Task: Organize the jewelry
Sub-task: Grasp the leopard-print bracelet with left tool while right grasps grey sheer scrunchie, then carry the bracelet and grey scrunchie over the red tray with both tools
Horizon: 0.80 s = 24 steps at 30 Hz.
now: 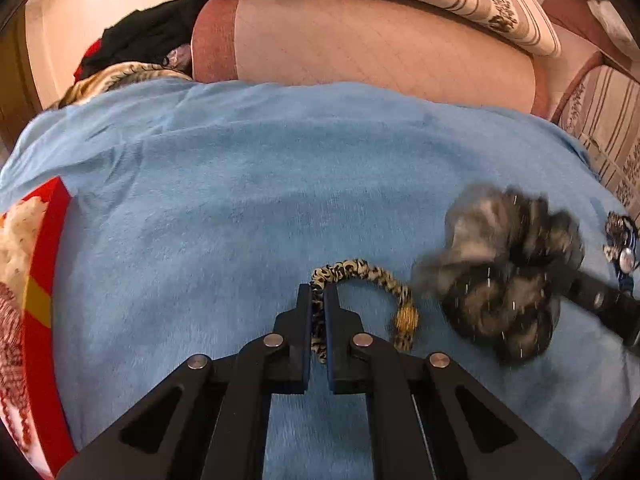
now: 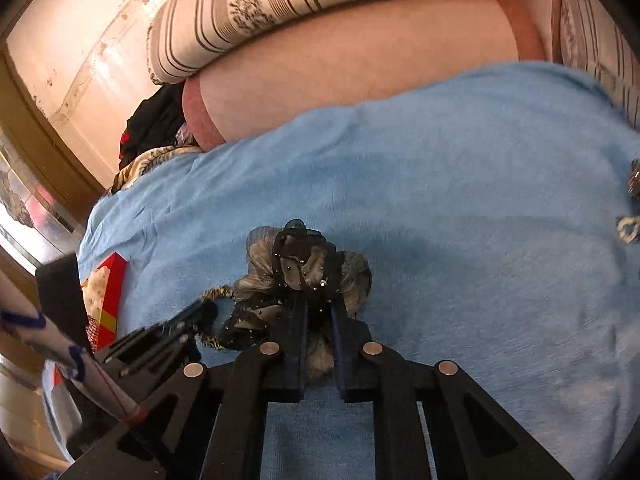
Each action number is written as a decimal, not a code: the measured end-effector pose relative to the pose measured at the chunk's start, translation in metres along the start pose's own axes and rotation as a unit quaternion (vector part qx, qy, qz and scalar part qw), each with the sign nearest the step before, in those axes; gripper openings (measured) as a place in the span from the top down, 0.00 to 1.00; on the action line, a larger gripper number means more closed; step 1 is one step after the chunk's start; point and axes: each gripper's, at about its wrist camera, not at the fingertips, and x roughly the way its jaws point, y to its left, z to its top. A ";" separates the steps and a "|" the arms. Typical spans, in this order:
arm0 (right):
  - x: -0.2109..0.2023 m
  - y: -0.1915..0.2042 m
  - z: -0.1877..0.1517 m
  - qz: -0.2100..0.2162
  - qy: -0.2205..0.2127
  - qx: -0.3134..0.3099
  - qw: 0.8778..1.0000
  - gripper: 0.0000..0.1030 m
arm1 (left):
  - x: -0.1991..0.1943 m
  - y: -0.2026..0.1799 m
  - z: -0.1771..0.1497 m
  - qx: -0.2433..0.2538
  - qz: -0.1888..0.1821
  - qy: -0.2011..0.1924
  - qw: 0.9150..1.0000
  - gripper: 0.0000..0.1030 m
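Note:
In the left wrist view my left gripper [image 1: 319, 294] is shut on a leopard-print hair band [image 1: 360, 270] that loops out to the right just above the blue towel [image 1: 240, 184]. In the right wrist view my right gripper [image 2: 320, 304] is shut on a grey and black sequinned scrunchie [image 2: 296, 276]. That scrunchie also shows in the left wrist view [image 1: 500, 276], blurred, right of the band. The left gripper [image 2: 176, 332] shows at the lower left of the right wrist view, close beside the scrunchie.
A red box [image 1: 40, 280] lies at the towel's left edge, also in the right wrist view [image 2: 110, 292]. Small jewelry pieces [image 1: 622, 248] lie at the towel's right edge [image 2: 628, 228]. Pink and striped cushions [image 1: 360, 48] rise behind the towel.

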 end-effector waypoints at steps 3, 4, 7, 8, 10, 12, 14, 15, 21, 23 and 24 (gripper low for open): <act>-0.009 0.010 -0.002 -0.018 -0.015 -0.031 0.999 0.90 | -0.017 0.002 -0.014 0.011 0.003 -0.003 1.000 0.95; -0.011 0.014 -0.003 -0.023 -0.019 -0.040 0.999 0.90 | -0.023 0.005 -0.018 0.015 0.005 -0.004 1.000 0.95; -0.018 0.027 -0.007 -0.042 -0.032 -0.070 0.996 0.90 | -0.042 0.015 -0.033 0.026 0.011 -0.004 1.000 0.95; -0.019 0.030 -0.009 -0.049 -0.035 -0.078 0.995 0.90 | -0.049 0.018 -0.039 0.027 0.013 -0.003 1.000 0.95; -0.020 0.038 -0.014 -0.059 -0.039 -0.094 0.993 0.90 | -0.058 0.023 -0.049 0.026 0.011 -0.002 1.000 0.95; -0.021 0.046 -0.018 -0.070 -0.042 -0.110 0.991 0.90 | -0.063 0.027 -0.055 0.026 0.013 -0.007 1.000 0.95; -0.021 0.054 -0.022 -0.081 -0.049 -0.127 0.987 0.90 | -0.061 0.029 -0.055 0.026 0.009 -0.011 1.000 0.95; -0.022 0.058 -0.025 -0.091 -0.054 -0.139 0.985 0.90 | -0.060 0.030 -0.054 0.025 0.004 -0.014 1.000 0.95; -0.014 0.067 -0.028 -0.126 -0.064 -0.163 0.976 0.90 | -0.051 0.036 -0.045 0.010 -0.032 -0.011 0.999 0.95; -0.010 0.068 -0.028 -0.129 -0.059 -0.167 0.976 0.90 | -0.048 0.040 -0.043 0.002 -0.042 -0.006 0.999 0.95; -0.009 0.068 -0.028 -0.129 -0.058 -0.167 0.976 0.90 | -0.046 0.041 -0.042 0.000 -0.044 -0.004 0.999 0.95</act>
